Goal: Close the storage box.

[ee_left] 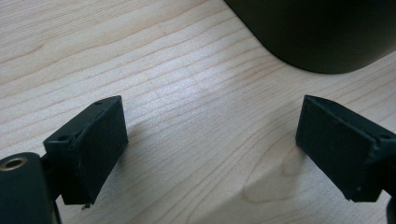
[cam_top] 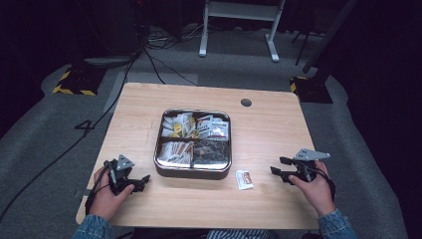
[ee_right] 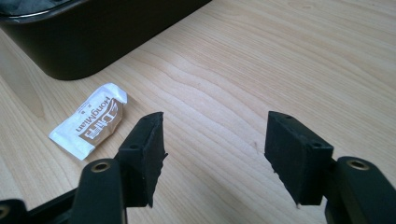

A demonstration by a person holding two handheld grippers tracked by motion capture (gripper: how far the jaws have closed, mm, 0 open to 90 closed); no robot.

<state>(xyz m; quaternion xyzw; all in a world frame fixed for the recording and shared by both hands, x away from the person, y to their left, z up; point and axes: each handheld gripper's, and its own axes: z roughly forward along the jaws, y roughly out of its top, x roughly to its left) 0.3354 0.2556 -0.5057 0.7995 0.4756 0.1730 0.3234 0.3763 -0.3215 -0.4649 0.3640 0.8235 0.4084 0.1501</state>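
Observation:
A square metal tray (cam_top: 193, 173) with four compartments of small packets sits mid-table. One white-and-brown sachet (cam_top: 244, 179) lies loose on the wood just right of the tray's near corner; it appears again as the sachet (ee_right: 89, 120) in the right gripper view, left of the jaws. My right gripper (cam_top: 278, 166) is low over the table to the right of the sachet, open, nothing between its jaws (ee_right: 215, 144). My left gripper (cam_top: 144, 180) rests at the tray's near-left corner, open and empty (ee_left: 210, 140), with the tray's dark wall (ee_left: 322, 32) ahead of it.
The wooden table (cam_top: 268, 129) has a dark cable hole (cam_top: 246, 102) behind the tray. Grey floor, cables and a white stand base (cam_top: 239, 30) lie beyond the far edge. Bare wood lies to the tray's right and left.

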